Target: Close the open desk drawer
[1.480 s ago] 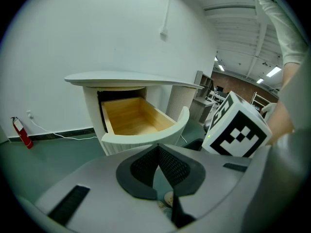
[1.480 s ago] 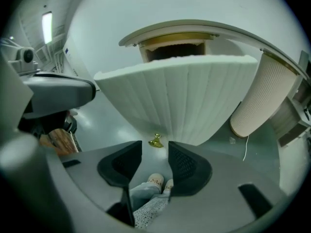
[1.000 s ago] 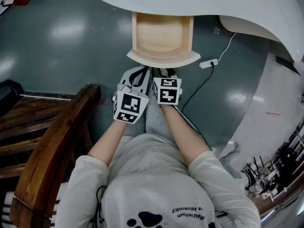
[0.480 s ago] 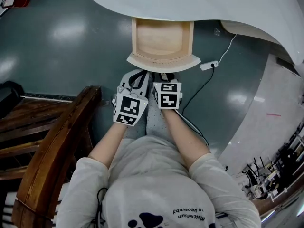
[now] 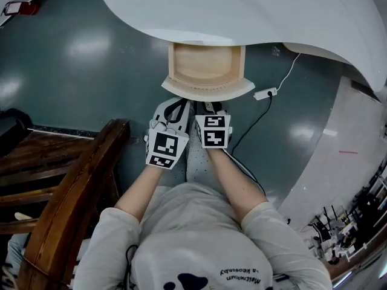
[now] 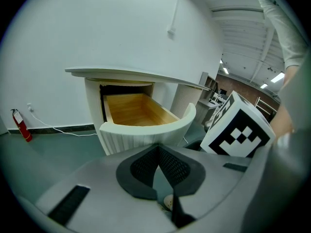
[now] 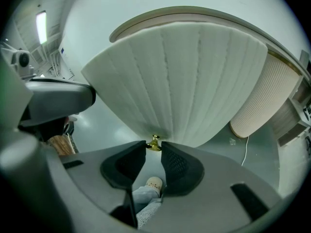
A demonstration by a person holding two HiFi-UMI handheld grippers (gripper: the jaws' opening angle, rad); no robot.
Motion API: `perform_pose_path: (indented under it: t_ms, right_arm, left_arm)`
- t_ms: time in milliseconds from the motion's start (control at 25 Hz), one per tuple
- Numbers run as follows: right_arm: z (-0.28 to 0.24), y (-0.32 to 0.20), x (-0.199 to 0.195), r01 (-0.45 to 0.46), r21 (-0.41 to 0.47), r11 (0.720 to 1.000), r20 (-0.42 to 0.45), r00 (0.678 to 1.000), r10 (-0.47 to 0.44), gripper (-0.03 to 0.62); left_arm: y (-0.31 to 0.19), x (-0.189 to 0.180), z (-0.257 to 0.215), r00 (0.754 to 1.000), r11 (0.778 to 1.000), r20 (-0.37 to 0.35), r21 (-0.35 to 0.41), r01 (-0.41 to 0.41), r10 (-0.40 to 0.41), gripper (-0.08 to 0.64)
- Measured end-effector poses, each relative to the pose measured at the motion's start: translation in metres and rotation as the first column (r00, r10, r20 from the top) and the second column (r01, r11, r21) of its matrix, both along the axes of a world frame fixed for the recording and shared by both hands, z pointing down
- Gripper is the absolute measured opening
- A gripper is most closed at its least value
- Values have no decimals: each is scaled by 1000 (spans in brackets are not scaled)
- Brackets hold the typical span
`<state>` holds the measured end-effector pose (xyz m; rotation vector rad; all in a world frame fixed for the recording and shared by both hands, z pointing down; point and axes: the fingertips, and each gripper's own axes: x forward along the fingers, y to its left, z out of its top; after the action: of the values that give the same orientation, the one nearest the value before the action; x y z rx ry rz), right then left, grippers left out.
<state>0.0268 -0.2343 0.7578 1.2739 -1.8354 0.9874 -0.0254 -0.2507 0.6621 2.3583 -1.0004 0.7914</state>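
the knob (image 7: 154, 141) on the drawer (image 5: 207, 89) edge is pinched by the right gripper (image 7: 154, 147), jaws just closed. the left gripper (image 6: 158, 152) is pressed together near that edge.

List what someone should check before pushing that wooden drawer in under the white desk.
1. Drawer needs closing: ok, it stands pulled out from under the desk.
2. Right gripper on the handle: ok, its jaws have just been closing and the brass knob sits between their tips.
3. Firmness of that grip: cannot tell.
4. Nothing sticking up from the drawer: ok, only bare wood shows inside.
5. Left gripper out of the way: ok, shut, empty, short of the drawer front.
6. Floor clutter: ok, the power strip lies off to the drawer's side.
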Motion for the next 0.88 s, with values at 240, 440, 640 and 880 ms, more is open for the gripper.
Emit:
perform_pose_path:
  t_ms: [240, 440, 640, 880]
  right_arm:
    - [-2, -17, -1, 12, 34, 999, -1, 1000, -12, 109]
    - [-5, -38, 0, 21, 57, 998, -4, 1000, -21, 109]
    - [-4, -57, 3, 25, 78, 997, -6, 1000, -25, 107]
    - [-7, -76, 1, 29, 110, 994, -4, 1000, -29, 107]
  left_arm:
    - [-17, -1, -1, 1000, 1000, -8, 8, 11, -11, 9]
    - [-38, 0, -4, 999, 999, -17, 16, 34, -34, 9]
    - [-57, 4, -2, 998, 998, -25, 23, 50, -50, 9]
    - [-75, 1, -5, 996, 996, -33, 37, 79, -77, 9]
